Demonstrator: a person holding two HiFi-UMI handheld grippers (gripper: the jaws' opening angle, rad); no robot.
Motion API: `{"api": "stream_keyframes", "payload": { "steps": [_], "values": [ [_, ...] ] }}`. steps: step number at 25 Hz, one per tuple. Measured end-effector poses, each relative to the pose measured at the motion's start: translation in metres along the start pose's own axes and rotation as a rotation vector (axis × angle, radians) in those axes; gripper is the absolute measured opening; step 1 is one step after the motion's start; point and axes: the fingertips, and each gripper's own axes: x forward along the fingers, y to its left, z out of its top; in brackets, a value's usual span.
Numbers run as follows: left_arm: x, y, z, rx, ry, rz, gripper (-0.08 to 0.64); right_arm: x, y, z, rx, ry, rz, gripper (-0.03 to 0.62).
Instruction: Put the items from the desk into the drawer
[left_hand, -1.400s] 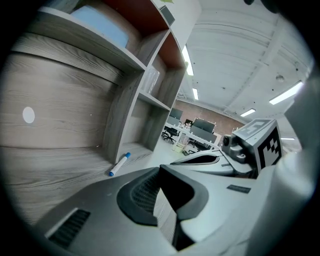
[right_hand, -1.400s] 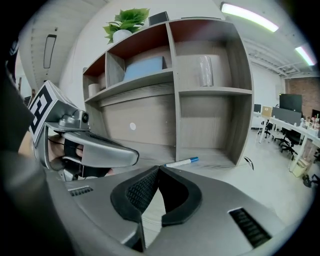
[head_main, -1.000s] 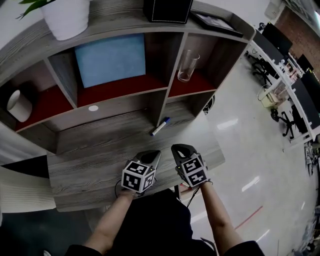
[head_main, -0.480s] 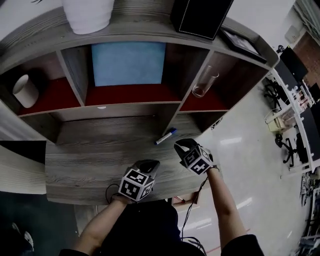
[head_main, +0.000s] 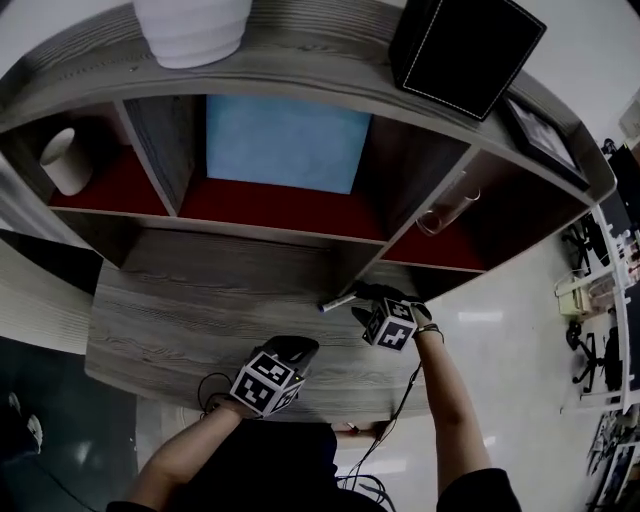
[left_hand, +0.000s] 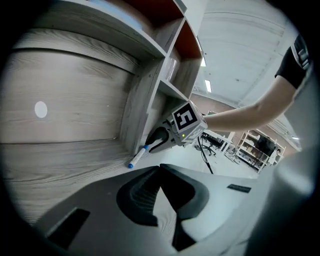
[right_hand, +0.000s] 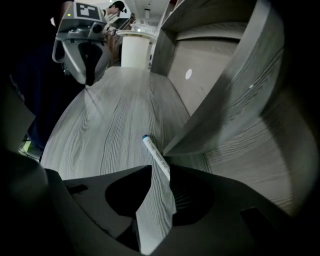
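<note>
The marker is pictured lengthwise just ahead of the nearer right gripper, its end caught between just-opened, unclamped jaws.

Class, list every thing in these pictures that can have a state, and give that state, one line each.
Marker: lying flat on the desk, loose.
Right tool: jaws apart, just been opening; the marker's end lies between them, ungripped.
Left tool: jaws together, empty.
Glass: upright, empty.
</note>
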Motion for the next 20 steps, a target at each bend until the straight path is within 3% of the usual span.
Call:
{"api": "stream_keyframes", "payload": {
  "steps": [8,13,20],
  "values": [
    [0.011,0.014,-0.007,-0.053,0.017,0.049,0.018,0.026,-0.005,-0.013,-0.103,0.019,0.107,0.129],
    [0.015,0.017,-0.009,-0.078,0.018,0.062,0.018,0.034,-0.008,-0.018,-0.185,0.101,0.17,0.13],
    [0.014,0.023,-0.012,-0.096,0.014,0.087,0.018,0.036,0.001,-0.022,-0.237,0.201,0.3,0.072]
  ]
}}
